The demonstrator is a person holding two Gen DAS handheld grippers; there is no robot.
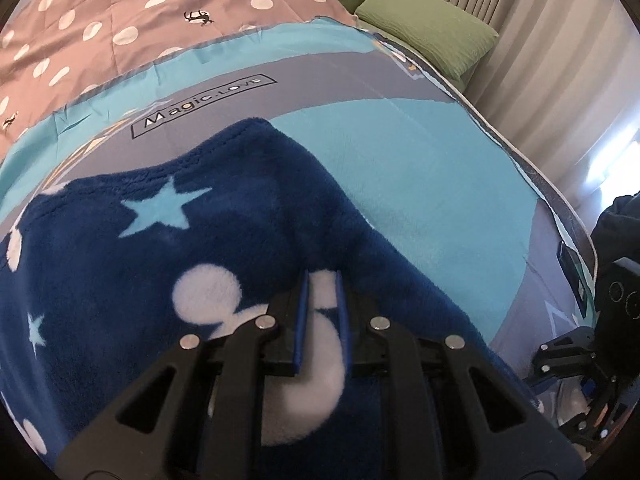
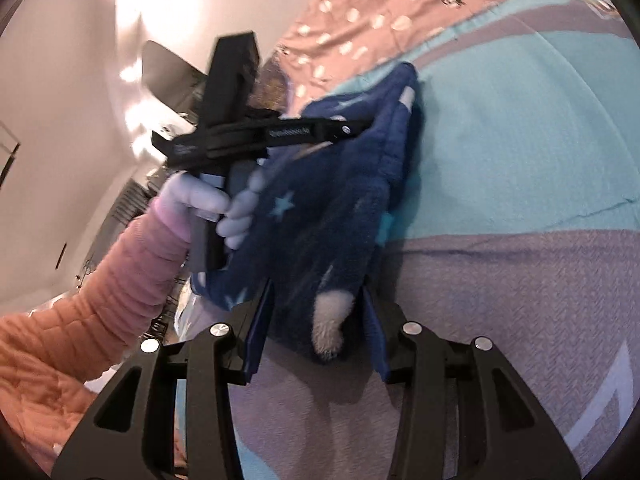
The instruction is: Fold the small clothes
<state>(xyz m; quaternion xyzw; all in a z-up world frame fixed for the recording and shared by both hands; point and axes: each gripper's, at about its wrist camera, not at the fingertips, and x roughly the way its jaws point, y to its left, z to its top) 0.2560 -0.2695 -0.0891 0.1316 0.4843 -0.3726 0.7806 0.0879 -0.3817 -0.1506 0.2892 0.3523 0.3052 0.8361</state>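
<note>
The fleece (image 1: 224,248), dark blue with pale stars and white blobs, lies on the bed (image 1: 420,184), just this side of the "Magic.Love" label (image 1: 204,106) printed on the cover. Both claws work it from one end so a fold can be carried over without the cloth sagging.

The left claw (image 1: 322,280) is pinched narrow on a ridge of fleece at a white patch; in the right wrist view its tip (image 2: 352,128) meets the garment's far edge, near the label end, gripped by a gloved hand (image 2: 236,208) in a pink sleeve (image 2: 132,264).

The right claw (image 2: 318,300) stands part-way apart, with a thick bunch of fleece and a white tuft between its fingers (image 2: 260,320); the pads appear to press that bundle, which would explain the wider gap. This reads as holding the near end while the far one is set.
</note>
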